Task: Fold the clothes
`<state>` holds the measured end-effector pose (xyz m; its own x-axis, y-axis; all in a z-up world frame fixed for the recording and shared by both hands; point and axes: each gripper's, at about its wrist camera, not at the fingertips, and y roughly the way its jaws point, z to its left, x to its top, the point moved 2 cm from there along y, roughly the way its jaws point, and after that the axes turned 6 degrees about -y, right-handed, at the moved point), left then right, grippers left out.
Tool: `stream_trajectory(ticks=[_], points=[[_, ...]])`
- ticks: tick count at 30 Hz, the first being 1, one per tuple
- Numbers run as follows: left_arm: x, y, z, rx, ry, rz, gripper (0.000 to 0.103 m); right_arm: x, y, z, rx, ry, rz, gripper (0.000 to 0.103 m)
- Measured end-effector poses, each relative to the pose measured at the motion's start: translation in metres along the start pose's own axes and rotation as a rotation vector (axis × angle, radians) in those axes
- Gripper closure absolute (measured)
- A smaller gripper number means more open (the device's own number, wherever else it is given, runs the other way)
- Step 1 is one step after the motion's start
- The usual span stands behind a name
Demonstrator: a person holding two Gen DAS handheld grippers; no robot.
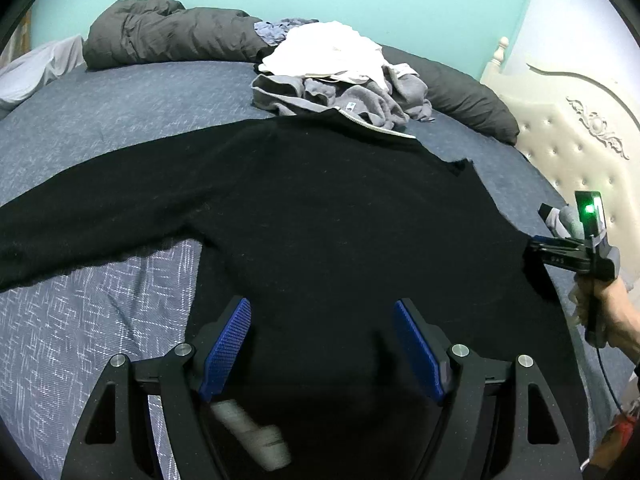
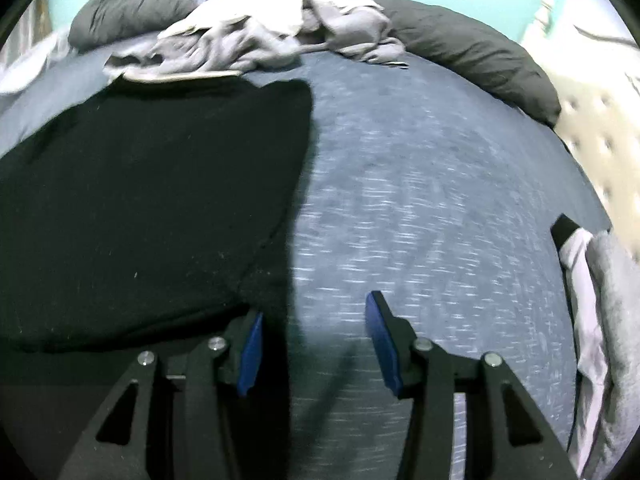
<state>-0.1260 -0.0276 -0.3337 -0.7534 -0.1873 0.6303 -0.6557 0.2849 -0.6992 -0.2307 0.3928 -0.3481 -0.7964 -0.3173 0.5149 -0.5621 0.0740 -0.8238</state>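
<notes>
A black sweater (image 1: 320,208) lies flat on the blue bedspread (image 1: 100,320), collar toward the far side and one sleeve (image 1: 60,236) stretched out to the left. My left gripper (image 1: 324,346) hovers open over the sweater's near hem, with nothing between its blue pads (image 1: 226,348). In the right wrist view the sweater (image 2: 140,200) fills the left half. My right gripper (image 2: 316,346) is open at the sweater's right edge, with the left finger over black cloth and the right finger over bare bedspread (image 2: 420,200). From the left wrist view, the right gripper (image 1: 538,246) shows in a person's hand (image 1: 612,308).
A heap of grey and white clothes (image 1: 340,76) lies just beyond the collar. Dark grey bedding (image 1: 172,36) runs along the far side below a teal wall. A cream tufted headboard (image 1: 580,140) stands on the right. Grey and white garments (image 2: 600,312) lie at the bed's right edge.
</notes>
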Motion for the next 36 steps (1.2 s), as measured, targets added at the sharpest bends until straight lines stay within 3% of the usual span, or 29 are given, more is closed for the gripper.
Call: stream_trajectory(ticks=[2,13,18,25,28,36], points=[[0.000,0.000,0.000,0.000,0.001,0.001,0.026,-0.006,0.001,-0.015,-0.006,0.028,0.000,0.062],[0.000,-0.001,0.013,-0.003,-0.031,0.009,0.026,-0.021,0.003,-0.029,0.126,0.140,0.022,0.062],[0.000,0.000,0.019,0.001,-0.050,0.009,0.026,-0.023,-0.019,-0.037,0.174,0.191,-0.036,0.061],[-0.002,0.005,0.021,0.003,-0.057,0.017,0.026,0.006,-0.041,-0.057,0.164,0.283,-0.105,0.061],[-0.003,0.007,0.021,0.009,-0.055,0.018,0.025,0.024,-0.033,-0.066,0.209,0.369,-0.102,0.061],[-0.002,0.017,0.021,0.015,-0.048,0.034,0.025,0.093,0.014,-0.059,0.293,0.423,-0.020,0.060]])
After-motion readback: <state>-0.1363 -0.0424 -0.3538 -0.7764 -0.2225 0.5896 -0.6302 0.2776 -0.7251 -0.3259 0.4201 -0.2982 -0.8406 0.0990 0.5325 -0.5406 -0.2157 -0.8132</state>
